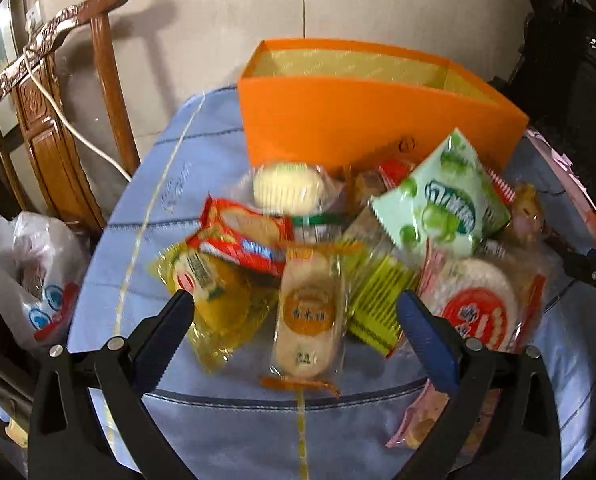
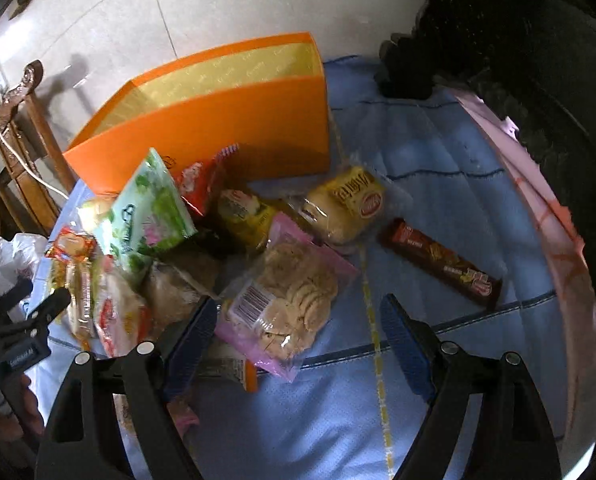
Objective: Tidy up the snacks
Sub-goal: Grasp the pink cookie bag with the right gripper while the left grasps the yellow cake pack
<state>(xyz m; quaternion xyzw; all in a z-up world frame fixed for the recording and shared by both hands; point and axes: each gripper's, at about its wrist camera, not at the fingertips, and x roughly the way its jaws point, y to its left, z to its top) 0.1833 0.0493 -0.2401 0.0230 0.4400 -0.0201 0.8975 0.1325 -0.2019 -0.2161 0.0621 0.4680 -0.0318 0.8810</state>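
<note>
Both tongs, left [image 1: 294, 320] and right [image 2: 298, 328], gape over, seemingly clear of, snack packets [image 1: 309, 312].

A counter [image 2: 437, 208] under pale blue cloth carries an open orange box [image 2: 226, 132], a heap of wrapped snacks [image 1: 309, 248], and a brown biscuit bar [image 2: 441, 264] lying apart.
</note>
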